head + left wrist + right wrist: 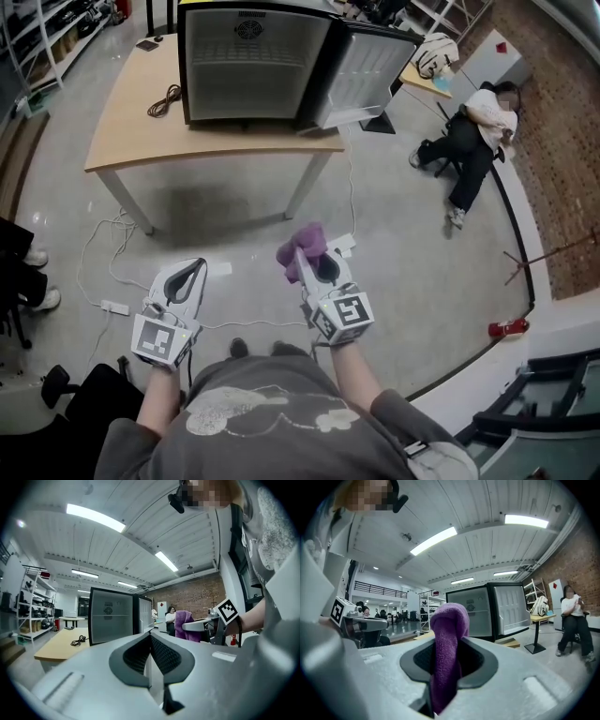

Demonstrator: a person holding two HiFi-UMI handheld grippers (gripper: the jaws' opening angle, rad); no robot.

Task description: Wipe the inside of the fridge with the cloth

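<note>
Right tongs (314, 267): clamped on purple cloth (302, 242), loosely bunched; it may slip free when dragged along the walls of the fridge (253, 66), upper centre. Left tongs (192, 272): closed, empty.

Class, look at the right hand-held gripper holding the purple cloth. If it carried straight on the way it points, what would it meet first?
Probably the open fridge on the table, seen just behind the cloth in the right gripper view; nothing nearer shows. Depth is unclear.
</note>
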